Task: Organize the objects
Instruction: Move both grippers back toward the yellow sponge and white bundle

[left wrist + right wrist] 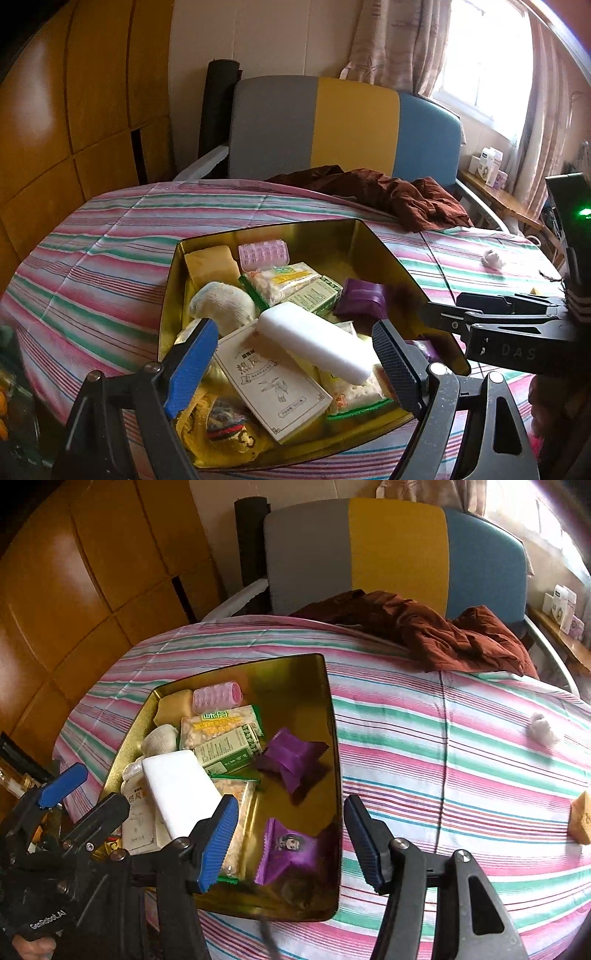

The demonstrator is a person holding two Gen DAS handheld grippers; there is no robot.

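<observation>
Left wrist view. The left gripper is seen angled downward over the near end of the gold tin, jaws spread wide, nothing pressed between the pads. Beneath the gap a white block lies across a cream booklet printed with Chinese characters and a line drawing. Further into the tin: a purple packet, a green-labelled box, a snack bag, a pink hair roller, a yellow sponge, a white knit bundle. The right gripper's body enters from the tin's right side; the letters "DAS" are read on it. The tin rests on a striped sheet covering a bed. Beyond the tin: a crumpled brown garment, a grey-yellow-blue headboard, a curtained window.

Right wrist view. The right gripper is pointed steeply down above the tin's near right corner, released, jaws apart and empty. A second purple packet with a cartoon face lies in the tin under the gap. "GenRobot.AI" is read on the left gripper's body, left of the tin. Well right of the tin, on the sheet: a white cotton tuft and a tan sponge piece. Wooden panelled doors stand left of the tin.
</observation>
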